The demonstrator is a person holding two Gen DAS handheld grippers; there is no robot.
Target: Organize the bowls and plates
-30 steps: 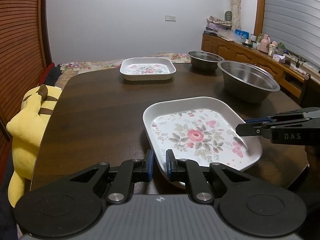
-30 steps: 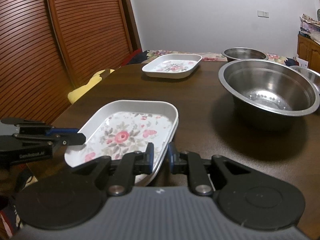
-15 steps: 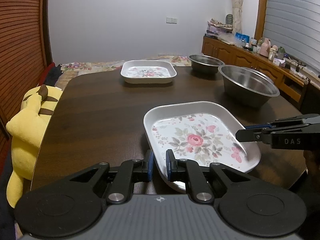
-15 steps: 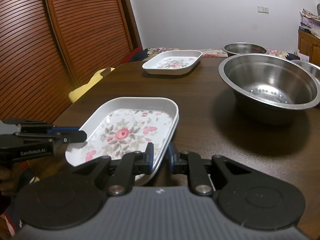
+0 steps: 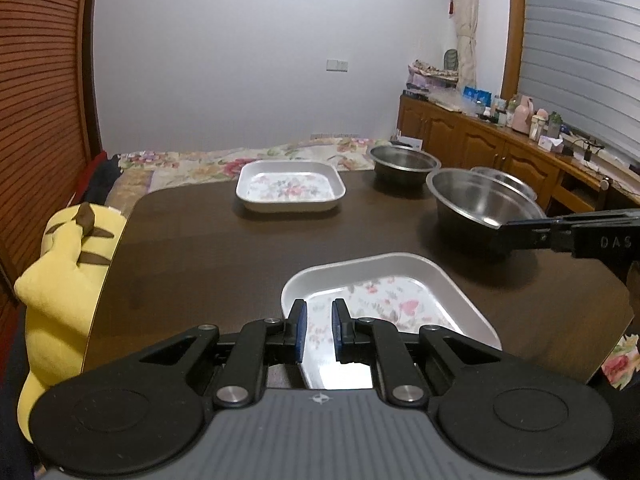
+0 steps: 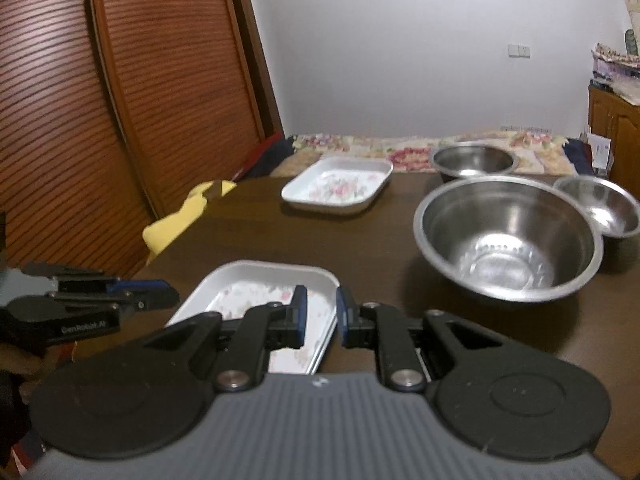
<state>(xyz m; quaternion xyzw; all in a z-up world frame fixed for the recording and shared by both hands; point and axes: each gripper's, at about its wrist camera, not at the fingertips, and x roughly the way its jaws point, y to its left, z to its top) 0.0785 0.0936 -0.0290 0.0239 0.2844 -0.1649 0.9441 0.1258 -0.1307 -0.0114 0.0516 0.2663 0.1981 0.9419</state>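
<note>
A white floral plate (image 5: 384, 300) lies on the dark wooden table (image 5: 208, 248) near its front edge; it also shows in the right wrist view (image 6: 256, 292). My left gripper (image 5: 318, 328) hovers above the plate's near left rim, jaws slightly apart, holding nothing. My right gripper (image 6: 320, 312) is above the plate's near right rim, jaws slightly apart, empty. A second floral plate (image 5: 290, 190) sits at the far side. A large steel bowl (image 6: 508, 236), a smaller steel bowl (image 6: 474, 160) behind it and a third steel bowl (image 6: 604, 204) stand at the right.
A yellow plush toy (image 5: 68, 264) leans at the table's left edge. A slatted wooden door (image 6: 80, 100) stands at the left. A wooden sideboard (image 5: 500, 152) with bottles runs along the right wall. A floral bedspread (image 5: 224, 160) lies beyond the table.
Both grippers have let go of the near plate's rim and risen above it. The plate now lies flat on the table. Both views tilt upward.
</note>
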